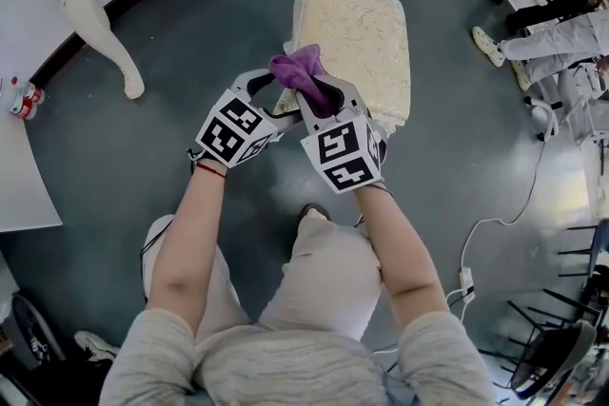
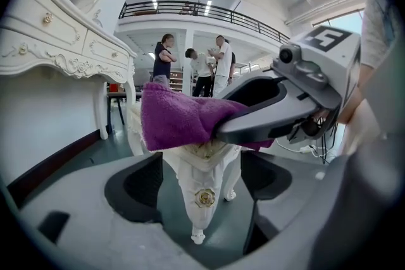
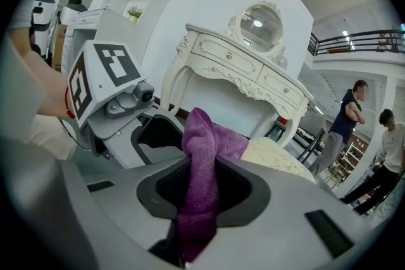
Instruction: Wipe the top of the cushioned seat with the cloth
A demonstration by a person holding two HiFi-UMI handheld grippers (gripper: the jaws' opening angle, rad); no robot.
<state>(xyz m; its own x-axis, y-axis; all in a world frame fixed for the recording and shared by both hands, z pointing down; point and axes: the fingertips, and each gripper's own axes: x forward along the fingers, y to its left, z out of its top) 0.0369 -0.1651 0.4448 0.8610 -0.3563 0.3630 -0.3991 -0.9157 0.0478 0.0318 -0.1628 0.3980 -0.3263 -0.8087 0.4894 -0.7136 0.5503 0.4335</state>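
The right hand-held gripper [image 1: 322,96] clenches the soft, limp cloth [image 1: 303,67] by a thick fold, which should hold securely. The left hand-held gripper [image 1: 260,88] gapes empty.

The cloth [image 1: 303,71] is bright purple with a fuzzy towel texture. The seat [image 1: 366,24] is cream with a fine lacy pattern, and its legs [image 2: 196,167] are white with a little gold rosette. The left gripper [image 2: 201,180] and right gripper [image 3: 201,190] are pale grey with black pads and black-and-white square markers. The floor [image 1: 219,43] is dark blue-grey and the dresser [image 3: 243,79] is white.
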